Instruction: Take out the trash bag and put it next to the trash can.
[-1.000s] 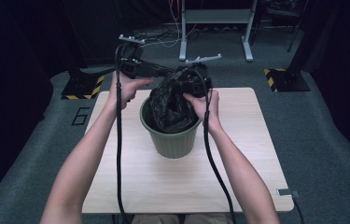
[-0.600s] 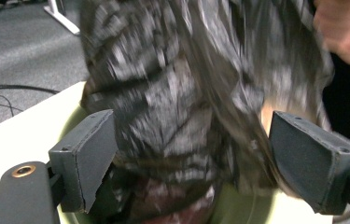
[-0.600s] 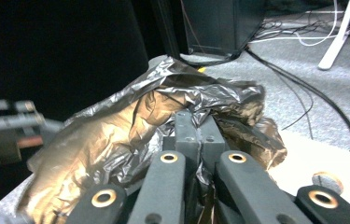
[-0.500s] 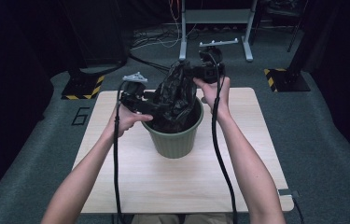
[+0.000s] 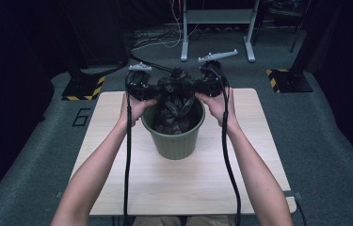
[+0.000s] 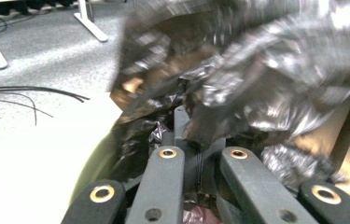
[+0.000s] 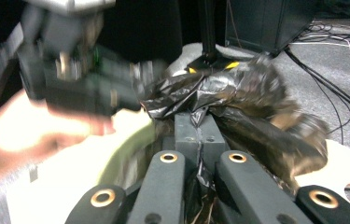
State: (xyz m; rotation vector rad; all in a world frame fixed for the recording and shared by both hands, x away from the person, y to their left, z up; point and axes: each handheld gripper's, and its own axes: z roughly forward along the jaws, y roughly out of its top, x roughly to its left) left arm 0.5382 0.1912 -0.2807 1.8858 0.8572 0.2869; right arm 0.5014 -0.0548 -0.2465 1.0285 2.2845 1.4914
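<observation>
The room was dark around a pale wooden table (image 5: pixel 117 155). On the left, the left gripper (image 5: pixel 157 90), having just closed, pinched the black bag (image 5: pixel 174 101) bunched above the green bin (image 5: pixel 174 141) mid-table. On the right, the right gripper (image 5: pixel 194 88) clenched the bag's other side, probably to spread it over the rim.

Left gripper (image 7: pixel 70 79) blurred in the right gripper view, as is the hand (image 7: pixel 37 128) under it. Bag (image 5: pixel 176 101) hides the bin's (image 5: pixel 174 143) inside (contents unreadable). Bag top cut off in the left gripper view. Surface (image 5: pixel 183 183) front edge hidden behind forearms.
</observation>
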